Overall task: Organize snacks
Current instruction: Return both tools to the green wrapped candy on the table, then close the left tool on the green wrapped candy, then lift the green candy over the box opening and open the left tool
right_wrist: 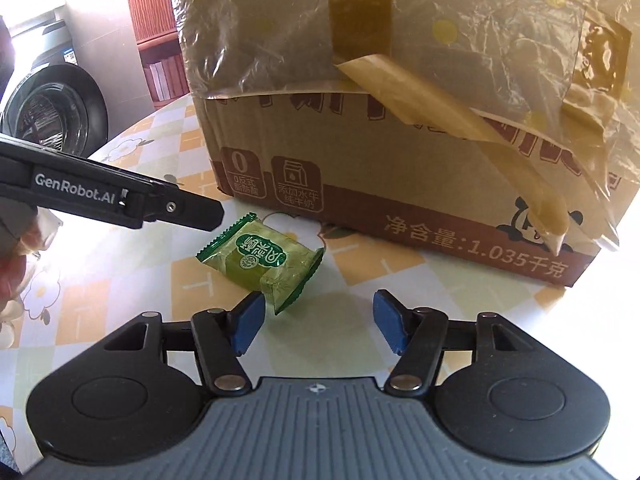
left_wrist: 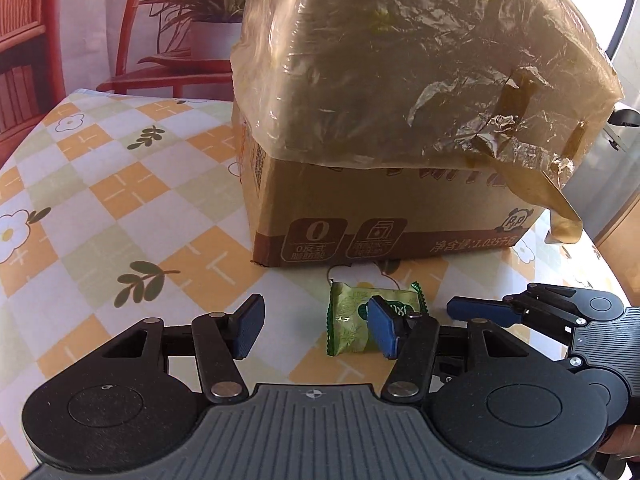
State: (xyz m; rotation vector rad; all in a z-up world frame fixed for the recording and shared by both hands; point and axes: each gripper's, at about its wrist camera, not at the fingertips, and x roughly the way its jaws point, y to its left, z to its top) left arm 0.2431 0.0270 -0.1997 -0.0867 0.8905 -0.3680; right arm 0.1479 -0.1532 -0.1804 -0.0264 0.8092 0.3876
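The snack (right_wrist: 262, 262) lies flat on the surface (left_wrist: 120, 184), just near of the box (left_wrist: 360, 216); both grippers hang over it, fingers apart and empty. The left gripper (left_wrist: 316, 330) has the snack off to its right, the right gripper (right_wrist: 318, 322) off to its left; I judge either could close on a crimped edge only and let the glossy green wrapper slip, or the two could collide. The wrapper is a thin, crinkled foil pillow; the box is matte cardboard under loose film (right_wrist: 500, 40) and peeling tape (right_wrist: 460, 112); the cloth is smooth and checked.
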